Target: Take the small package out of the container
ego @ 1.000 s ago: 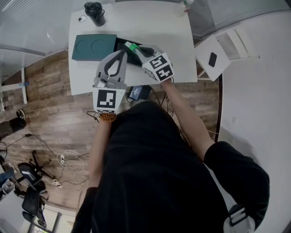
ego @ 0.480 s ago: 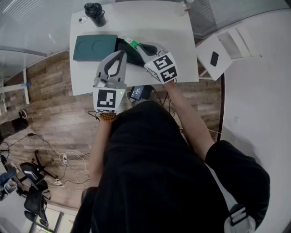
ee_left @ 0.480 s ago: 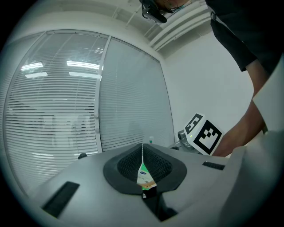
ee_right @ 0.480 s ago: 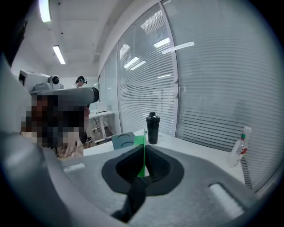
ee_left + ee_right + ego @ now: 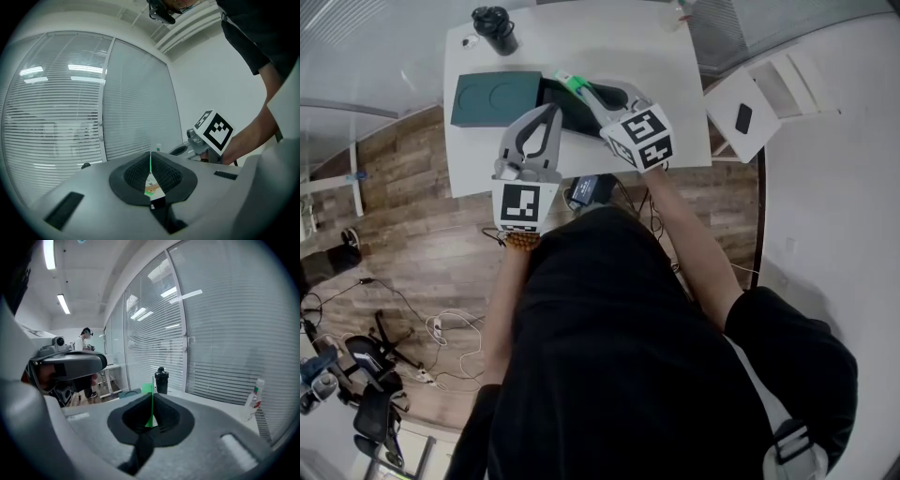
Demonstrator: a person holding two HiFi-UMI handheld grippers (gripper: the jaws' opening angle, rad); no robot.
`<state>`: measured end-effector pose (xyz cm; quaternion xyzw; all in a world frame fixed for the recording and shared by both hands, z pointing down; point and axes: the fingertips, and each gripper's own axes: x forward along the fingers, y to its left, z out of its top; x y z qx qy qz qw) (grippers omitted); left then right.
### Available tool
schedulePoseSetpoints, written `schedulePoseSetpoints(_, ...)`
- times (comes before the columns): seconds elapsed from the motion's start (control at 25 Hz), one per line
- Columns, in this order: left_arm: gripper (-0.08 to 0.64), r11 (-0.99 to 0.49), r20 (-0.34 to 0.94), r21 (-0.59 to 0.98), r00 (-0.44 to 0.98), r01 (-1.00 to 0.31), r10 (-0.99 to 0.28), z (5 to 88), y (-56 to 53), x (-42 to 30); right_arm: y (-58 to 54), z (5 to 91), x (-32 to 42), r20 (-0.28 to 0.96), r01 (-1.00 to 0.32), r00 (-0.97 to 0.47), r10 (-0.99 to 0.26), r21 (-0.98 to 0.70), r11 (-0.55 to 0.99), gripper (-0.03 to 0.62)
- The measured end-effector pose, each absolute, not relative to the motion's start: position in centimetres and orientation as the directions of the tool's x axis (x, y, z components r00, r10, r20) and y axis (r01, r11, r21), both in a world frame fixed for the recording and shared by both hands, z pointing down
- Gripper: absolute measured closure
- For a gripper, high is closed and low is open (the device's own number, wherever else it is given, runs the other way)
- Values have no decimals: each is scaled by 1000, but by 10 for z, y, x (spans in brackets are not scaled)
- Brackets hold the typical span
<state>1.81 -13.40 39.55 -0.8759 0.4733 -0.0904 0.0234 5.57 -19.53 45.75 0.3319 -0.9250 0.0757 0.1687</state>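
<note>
On the white table (image 5: 647, 56) lies a dark green container (image 5: 495, 98) with two round recesses, and a black part (image 5: 565, 111) lies beside it. My right gripper (image 5: 578, 91) is over that black part, shut on a small green package (image 5: 568, 83). The right gripper view shows the thin package (image 5: 148, 394) pinched upright between the pads. My left gripper (image 5: 551, 111) hovers over the table's near edge. In the left gripper view its pads are closed on a thin printed package (image 5: 152, 185) with a green edge.
A black cup (image 5: 495, 28) stands at the table's far left corner and a small bottle (image 5: 253, 401) at the far right. A white side stand (image 5: 739, 117) with a dark phone is to the right. A power brick (image 5: 586, 192) and cables lie on the wooden floor.
My right gripper has shifted a little farther across the table with the green package still in it. The left gripper has stayed put.
</note>
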Motion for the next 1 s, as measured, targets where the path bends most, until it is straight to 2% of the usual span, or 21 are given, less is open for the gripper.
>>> schedulePoseSetpoints(0.2, 549, -571, 119, -181, 558, -801, -821, 392, -134, 20, -194, 437, 56, 318, -639, -739, -593, -55, 767, 592)
schedulePoseSetpoints(0.4, 549, -540, 135, -107, 526, -835, -840, 390, -134, 18, -193, 419, 60, 275, -641, -750, -601, -79, 764, 592)
schedulePoseSetpoints(0.64, 549, -532, 127, -95, 519, -842, -845, 386, -132, 16, -191, 394, 58, 204, -636, -767, -608, -123, 762, 592)
schedulePoseSetpoints(1.0, 549, -519, 95, -98, 511, -849, -854, 375, -129, 17, -179, 350, 58, 92, -613, -789, -608, -55, 788, 592)
